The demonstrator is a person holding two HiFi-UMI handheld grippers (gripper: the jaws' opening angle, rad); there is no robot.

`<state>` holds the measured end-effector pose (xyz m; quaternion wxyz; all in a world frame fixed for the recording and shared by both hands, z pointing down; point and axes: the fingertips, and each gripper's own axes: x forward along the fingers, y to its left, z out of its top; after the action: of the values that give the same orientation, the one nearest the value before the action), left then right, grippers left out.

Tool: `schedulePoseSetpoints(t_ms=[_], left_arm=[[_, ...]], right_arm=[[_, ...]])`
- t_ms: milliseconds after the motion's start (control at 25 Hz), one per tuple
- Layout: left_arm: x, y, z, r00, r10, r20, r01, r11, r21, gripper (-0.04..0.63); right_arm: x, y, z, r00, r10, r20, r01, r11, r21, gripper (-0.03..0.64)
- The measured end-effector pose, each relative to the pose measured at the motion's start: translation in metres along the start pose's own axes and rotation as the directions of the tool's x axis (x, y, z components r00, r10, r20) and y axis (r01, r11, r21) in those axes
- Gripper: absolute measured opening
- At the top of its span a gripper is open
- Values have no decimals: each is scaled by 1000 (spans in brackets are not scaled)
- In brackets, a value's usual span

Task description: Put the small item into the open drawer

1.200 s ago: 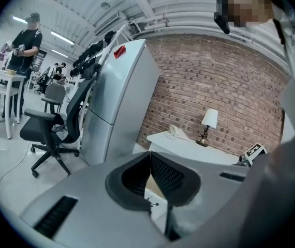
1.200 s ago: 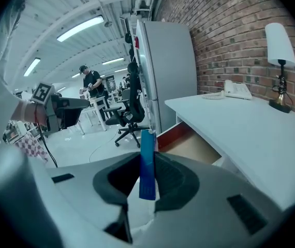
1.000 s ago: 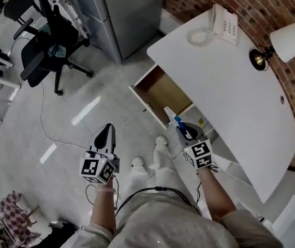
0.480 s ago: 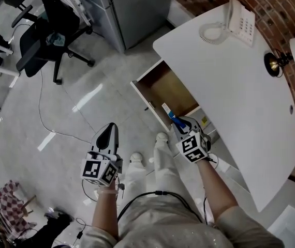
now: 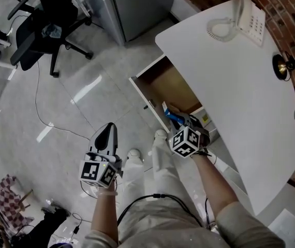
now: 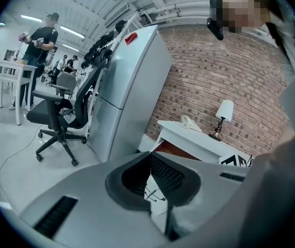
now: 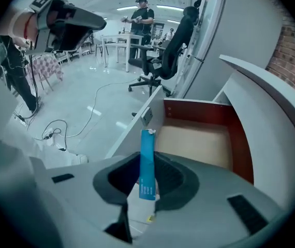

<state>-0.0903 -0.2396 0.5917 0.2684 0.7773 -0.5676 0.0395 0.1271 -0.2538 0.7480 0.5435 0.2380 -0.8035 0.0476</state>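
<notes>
A wooden drawer (image 5: 167, 87) stands pulled out from under the white desk (image 5: 240, 97), its inside bare (image 7: 196, 143). My right gripper (image 5: 176, 119) is at the drawer's near corner, shut on a small flat blue-and-white packet (image 5: 170, 112). In the right gripper view the packet (image 7: 147, 161) stands upright between the pads of the right gripper (image 7: 148, 165), its top over the drawer's front panel (image 7: 139, 123). My left gripper (image 5: 108, 129) hangs over the floor to the left, away from the drawer. Its jaws (image 6: 149, 159) meet with nothing between them.
A telephone (image 5: 251, 15) and a lamp (image 5: 288, 64) sit on the desk by the brick wall. A grey cabinet (image 5: 137, 4) stands behind the drawer and an office chair (image 5: 39, 27) at far left. A cable (image 5: 39, 94) runs over the floor. My feet (image 5: 147, 149) are below the drawer.
My right gripper has carried the packet forward, from in front of the drawer to its near corner. The left gripper has hardly moved.
</notes>
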Motion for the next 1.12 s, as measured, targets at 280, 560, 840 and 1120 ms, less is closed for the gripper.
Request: schedulePoseSetpoints(t_ms=[280, 560, 840, 1120], left_arm=[[4, 6, -4, 1000, 14, -6, -14, 1000, 7, 6], [2, 11, -11, 1000, 25, -14, -25, 1000, -8, 6], [0, 10, -8, 1000, 23, -11, -23, 1000, -13, 6], [-5, 11, -5, 1000, 15, -11, -15, 1000, -8, 6]], right_arm=[[27, 3, -9, 995, 30, -90, -33, 999, -24, 84], [35, 4, -2, 996, 40, -83, -40, 999, 8, 91], [29, 9, 1, 996, 51, -67, -49, 998, 36, 106], [18, 16, 4, 997, 54, -46, -51, 997, 66, 117]])
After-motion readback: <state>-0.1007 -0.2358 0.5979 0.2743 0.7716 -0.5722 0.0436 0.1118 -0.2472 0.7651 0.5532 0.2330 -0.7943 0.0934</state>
